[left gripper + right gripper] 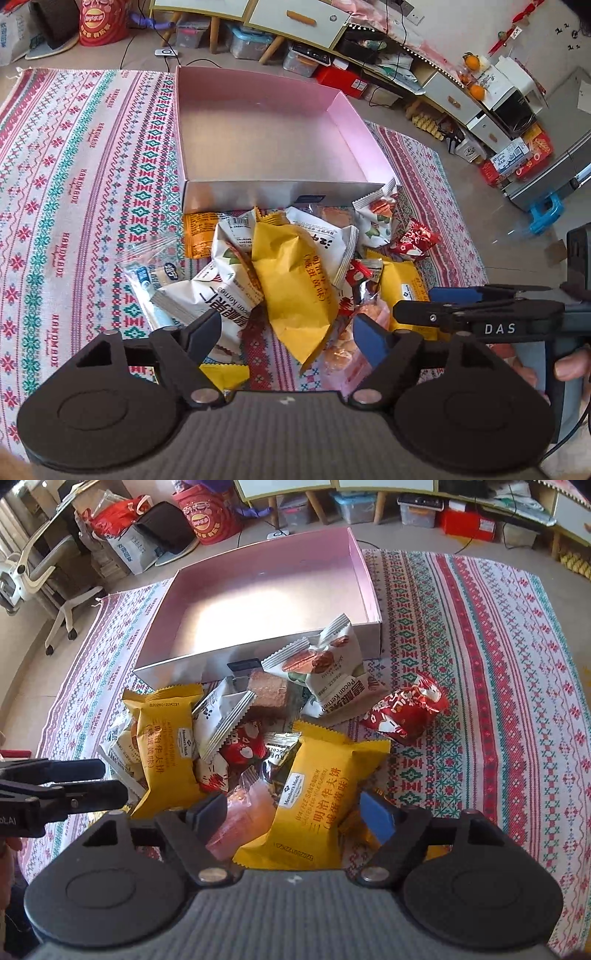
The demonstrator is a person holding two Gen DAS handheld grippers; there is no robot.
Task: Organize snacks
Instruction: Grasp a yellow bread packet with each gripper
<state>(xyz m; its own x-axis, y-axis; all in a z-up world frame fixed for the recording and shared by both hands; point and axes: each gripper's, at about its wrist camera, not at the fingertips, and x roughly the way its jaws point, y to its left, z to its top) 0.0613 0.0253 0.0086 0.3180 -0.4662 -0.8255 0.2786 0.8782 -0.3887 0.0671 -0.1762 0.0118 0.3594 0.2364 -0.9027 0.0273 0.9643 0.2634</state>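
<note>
snacks [295, 280] lie heaped on the patterned cloth [74, 184], just near of the pink box [258, 122], some touching its near wall. left gripper [286, 328] hangs over a yellow packet [291, 291], jaws apart, gripping nothing. right gripper [293, 812] straddles another yellow wafer pack [314, 797], jaws apart, pads not pressing.

The pink box [258, 122] in front of me is open and shallow, with nothing inside. The snacks [258, 746] lie in a loose heap against its near wall. I see two yellow packets [317, 794] with a serrated edge, white pecan packets [332, 672], small red wrapped sweets [406, 712], one brown square cake [267, 694] and one transparent bag [147, 273] at the left edge of the heap.
</note>
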